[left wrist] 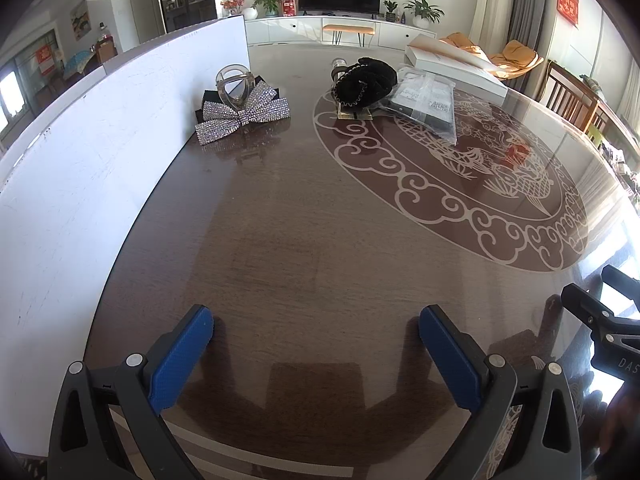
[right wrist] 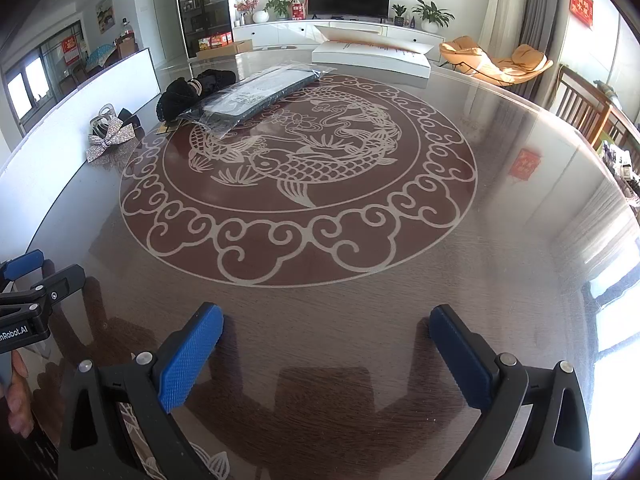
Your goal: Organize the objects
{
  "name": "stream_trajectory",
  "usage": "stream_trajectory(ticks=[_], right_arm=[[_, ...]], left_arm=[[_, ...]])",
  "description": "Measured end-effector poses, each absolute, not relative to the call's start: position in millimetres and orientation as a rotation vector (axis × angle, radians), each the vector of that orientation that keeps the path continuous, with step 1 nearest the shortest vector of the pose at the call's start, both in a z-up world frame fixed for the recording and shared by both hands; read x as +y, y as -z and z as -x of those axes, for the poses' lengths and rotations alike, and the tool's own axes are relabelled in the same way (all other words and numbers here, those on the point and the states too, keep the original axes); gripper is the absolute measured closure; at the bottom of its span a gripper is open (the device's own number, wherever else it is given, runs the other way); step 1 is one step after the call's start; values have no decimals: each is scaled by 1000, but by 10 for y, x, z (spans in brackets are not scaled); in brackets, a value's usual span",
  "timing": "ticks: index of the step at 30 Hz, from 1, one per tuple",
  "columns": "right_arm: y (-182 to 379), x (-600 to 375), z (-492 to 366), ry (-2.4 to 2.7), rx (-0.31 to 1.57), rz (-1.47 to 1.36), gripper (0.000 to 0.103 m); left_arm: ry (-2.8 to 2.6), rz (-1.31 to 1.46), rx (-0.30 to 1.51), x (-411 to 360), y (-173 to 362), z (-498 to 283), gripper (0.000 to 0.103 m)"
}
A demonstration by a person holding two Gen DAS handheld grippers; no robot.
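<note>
A rhinestone bow hair clip (left wrist: 245, 114) lies with a clear claw clip (left wrist: 233, 85) at the far left of the table, by the white board; it also shows in the right wrist view (right wrist: 110, 140). A black scrunchie (left wrist: 365, 79) sits further back; it shows too in the right wrist view (right wrist: 188, 94). A dark item in a clear plastic bag (left wrist: 426, 106) lies beside the scrunchie, also in the right wrist view (right wrist: 256, 96). My left gripper (left wrist: 316, 328) is open and empty, low over the near table. My right gripper (right wrist: 326, 328) is open and empty too.
A white board (left wrist: 100, 152) stands along the table's left edge. A flat white box (right wrist: 372, 56) lies at the far edge. The round glass-topped table (right wrist: 500, 280) has a fish pattern in its middle. Chairs stand at the right.
</note>
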State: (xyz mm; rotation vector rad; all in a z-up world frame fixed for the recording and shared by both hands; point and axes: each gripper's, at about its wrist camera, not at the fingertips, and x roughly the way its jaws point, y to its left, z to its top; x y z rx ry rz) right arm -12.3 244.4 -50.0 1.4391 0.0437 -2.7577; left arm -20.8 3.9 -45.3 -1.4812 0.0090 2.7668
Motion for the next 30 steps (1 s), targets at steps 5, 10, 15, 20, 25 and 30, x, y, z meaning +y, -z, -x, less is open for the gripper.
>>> stream_trajectory(ticks=[5,10,15,20,25,30], right_arm=[[500,2446,122,2758,44,-1439,0],[500,2445,121,2758,43,-1440,0],[500,2445,120,2758,43,-1440,0],[495,2428,223,2715,57,-1471,0],[237,2101,754,2634,41,-1385,12],[-47,1300,1682,2531,161,-1315,17]], left_arm=[[-2763,1488,6,29,448,193,0],[-2781,1500,-14,-15,443,181,0],[-2786,1495,-13,-12,443,180,0],[-2791,1489,-14,-11,442,177,0],[-2797,1483,-19,-12,443,188,0],[-2796,1483,-17,-11,438,187,0]])
